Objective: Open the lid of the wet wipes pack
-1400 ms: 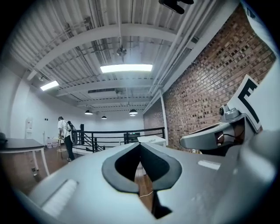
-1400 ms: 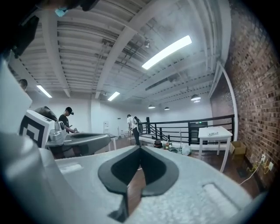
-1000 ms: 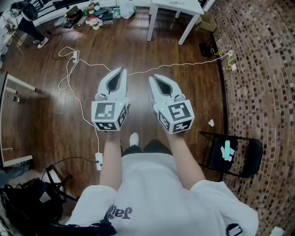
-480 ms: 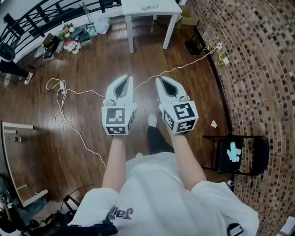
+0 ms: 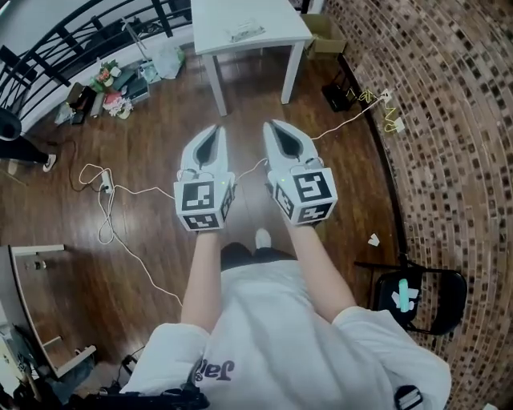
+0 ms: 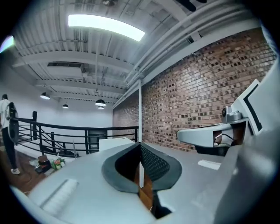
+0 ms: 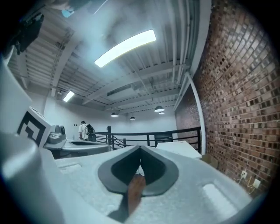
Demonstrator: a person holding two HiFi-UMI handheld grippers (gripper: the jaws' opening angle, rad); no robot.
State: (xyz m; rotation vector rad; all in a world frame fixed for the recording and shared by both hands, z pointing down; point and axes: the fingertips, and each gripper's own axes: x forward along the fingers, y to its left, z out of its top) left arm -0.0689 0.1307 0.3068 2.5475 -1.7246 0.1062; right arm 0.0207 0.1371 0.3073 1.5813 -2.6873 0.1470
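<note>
Head view: the left gripper (image 5: 214,128) and right gripper (image 5: 271,126) are level, side by side. Well ahead of their jaws, a small pale pack (image 5: 244,32) lies on a white bench (image 5: 212,20).

Left gripper view: jaws together, nothing between them.

Right gripper view: jaws together, empty, with the bench beyond the tips to the right.

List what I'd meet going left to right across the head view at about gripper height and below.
White power strip with its looping cable → white left gripper with a marker cube → matching white right gripper → black folding chair.
</note>
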